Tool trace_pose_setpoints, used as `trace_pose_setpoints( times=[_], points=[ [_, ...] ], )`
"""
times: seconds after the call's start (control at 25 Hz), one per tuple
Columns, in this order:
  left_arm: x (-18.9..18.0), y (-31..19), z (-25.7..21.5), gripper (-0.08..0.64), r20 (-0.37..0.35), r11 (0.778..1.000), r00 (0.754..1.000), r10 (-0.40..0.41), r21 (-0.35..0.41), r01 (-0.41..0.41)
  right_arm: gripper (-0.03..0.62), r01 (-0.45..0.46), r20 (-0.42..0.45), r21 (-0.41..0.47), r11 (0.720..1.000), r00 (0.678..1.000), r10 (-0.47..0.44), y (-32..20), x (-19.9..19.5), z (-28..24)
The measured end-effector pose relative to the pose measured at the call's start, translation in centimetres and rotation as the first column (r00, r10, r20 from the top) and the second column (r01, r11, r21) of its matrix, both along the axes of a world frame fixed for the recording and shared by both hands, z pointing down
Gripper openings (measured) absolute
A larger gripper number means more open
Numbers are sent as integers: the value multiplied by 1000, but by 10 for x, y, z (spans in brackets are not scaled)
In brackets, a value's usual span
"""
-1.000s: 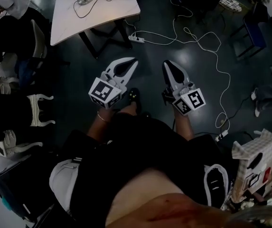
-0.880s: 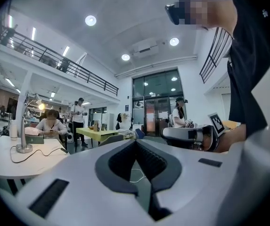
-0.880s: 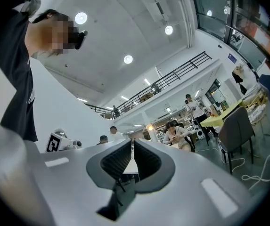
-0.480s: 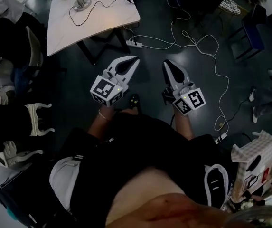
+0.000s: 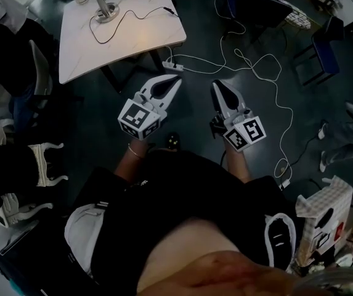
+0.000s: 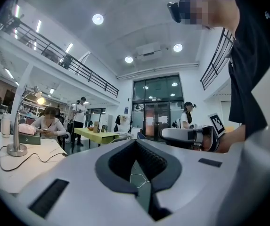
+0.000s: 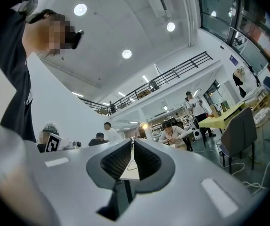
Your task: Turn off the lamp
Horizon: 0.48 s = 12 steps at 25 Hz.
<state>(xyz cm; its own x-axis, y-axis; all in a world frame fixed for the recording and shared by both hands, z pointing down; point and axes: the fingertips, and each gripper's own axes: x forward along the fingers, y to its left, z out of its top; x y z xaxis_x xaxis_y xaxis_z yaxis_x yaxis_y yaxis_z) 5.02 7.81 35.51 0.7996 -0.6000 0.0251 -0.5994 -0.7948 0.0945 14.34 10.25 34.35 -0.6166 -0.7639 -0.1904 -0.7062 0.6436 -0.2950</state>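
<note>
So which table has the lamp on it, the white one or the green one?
The white table: the lamp stands on it. The green table is farther back.

The lamp [image 5: 106,9] stands upright at the far left of the white tabletop [image 5: 140,41], a silver desk lamp on a round metal base with a thin curved neck. Its head [image 6: 40,100] glows, lit. A dark cord [image 6: 44,157] loops from the base across the tabletop.

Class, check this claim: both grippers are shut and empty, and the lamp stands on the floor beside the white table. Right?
No: the head view shows the lamp standing on the white table, not on the floor beside it. The left gripper and right gripper are shut and empty.
</note>
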Motion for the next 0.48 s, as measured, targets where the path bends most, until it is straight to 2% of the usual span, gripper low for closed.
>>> trace_pose_setpoints(
  times=[0.48],
  points=[
    [-41,-50,6,6,-34,1000,999,-14,-2,14,-5,26,-48,8,1000,999,-25,-51,-47,0]
  ],
)
